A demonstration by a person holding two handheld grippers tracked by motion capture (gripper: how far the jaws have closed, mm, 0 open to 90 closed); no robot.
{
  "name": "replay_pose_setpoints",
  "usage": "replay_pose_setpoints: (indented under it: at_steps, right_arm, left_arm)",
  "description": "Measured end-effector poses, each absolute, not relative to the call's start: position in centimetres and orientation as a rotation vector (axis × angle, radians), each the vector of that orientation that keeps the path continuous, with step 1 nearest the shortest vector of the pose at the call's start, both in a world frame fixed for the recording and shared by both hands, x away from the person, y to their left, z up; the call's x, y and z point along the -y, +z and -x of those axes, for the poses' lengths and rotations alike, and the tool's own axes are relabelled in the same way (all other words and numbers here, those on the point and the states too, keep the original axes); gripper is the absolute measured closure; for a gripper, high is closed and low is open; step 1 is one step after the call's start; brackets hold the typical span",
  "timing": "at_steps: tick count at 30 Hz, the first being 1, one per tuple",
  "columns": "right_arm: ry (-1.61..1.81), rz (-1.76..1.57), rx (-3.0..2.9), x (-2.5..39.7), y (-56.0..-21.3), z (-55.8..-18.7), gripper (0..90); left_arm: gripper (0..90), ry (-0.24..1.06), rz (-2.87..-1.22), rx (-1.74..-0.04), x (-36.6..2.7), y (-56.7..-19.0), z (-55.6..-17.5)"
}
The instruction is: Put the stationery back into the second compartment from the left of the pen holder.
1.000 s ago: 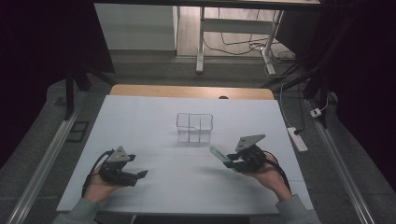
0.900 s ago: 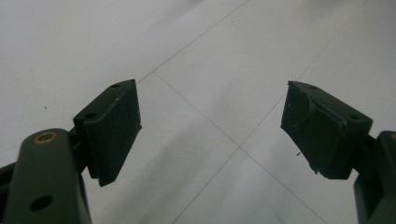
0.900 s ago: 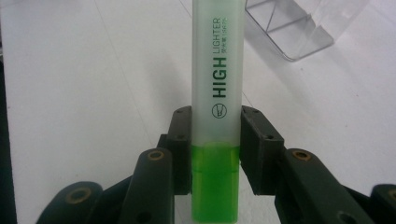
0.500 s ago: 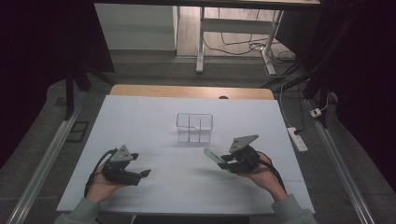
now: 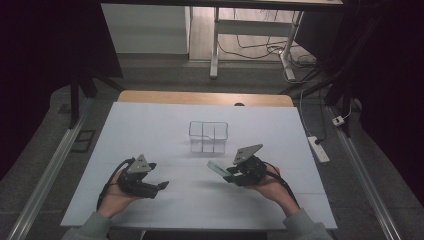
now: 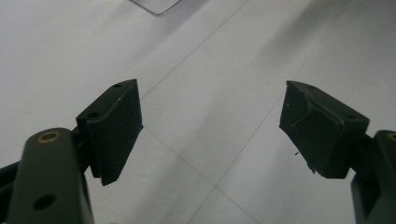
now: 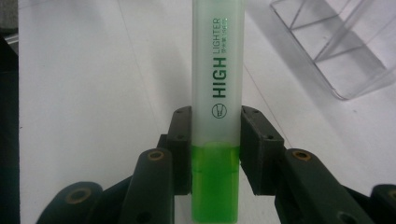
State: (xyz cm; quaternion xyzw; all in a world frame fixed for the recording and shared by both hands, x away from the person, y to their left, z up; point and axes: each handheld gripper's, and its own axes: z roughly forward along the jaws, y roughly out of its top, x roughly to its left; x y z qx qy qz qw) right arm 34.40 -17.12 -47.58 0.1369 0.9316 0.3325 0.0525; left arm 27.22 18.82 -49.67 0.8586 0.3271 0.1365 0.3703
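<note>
A green highlighter (image 7: 217, 88) with a frosted cap and "HIGH LIGHTER" printed on it sits between the jaws of my right gripper (image 7: 215, 140), which is shut on it. In the high view the highlighter (image 5: 218, 169) sticks out to the left of the right gripper (image 5: 231, 176), low over the white table. A clear plastic organizer (image 5: 208, 136) with compartments stands at the table's middle, beyond both grippers; its corner also appears in the right gripper view as the organizer (image 7: 341, 51). My left gripper (image 6: 212, 130) is open over bare table, also seen at the front left as the left gripper (image 5: 159, 188).
The white table (image 5: 150, 125) has a wooden strip along its far edge. A power strip (image 5: 319, 148) lies on the floor to the right, with cables behind. Metal rails run along both sides of the table.
My right gripper with the highlighter has drifted slightly left and toward the front edge. The left gripper has hardly moved.
</note>
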Motion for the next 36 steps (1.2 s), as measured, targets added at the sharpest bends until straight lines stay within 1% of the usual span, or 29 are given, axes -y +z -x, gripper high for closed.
replay_pose_setpoints:
  at_steps: [17,30,36]
  right_arm:
    - [0.966,-0.362,-2.877,14.5,-48.0,-34.2,66.5]
    - [0.967,-0.341,-2.9,13.5,-47.9,-34.3,66.4]
    - [0.985,-0.324,-2.899,13.0,-47.6,-34.2,66.4]
  left_arm:
    - [22.0,0.349,-2.235,-0.751,-16.2,-48.9,-27.6]
    - [23.2,0.368,-2.254,-0.661,-13.5,-47.5,-28.3]
    - [23.4,0.37,-2.262,-0.639,-12.8,-47.3,-28.5]
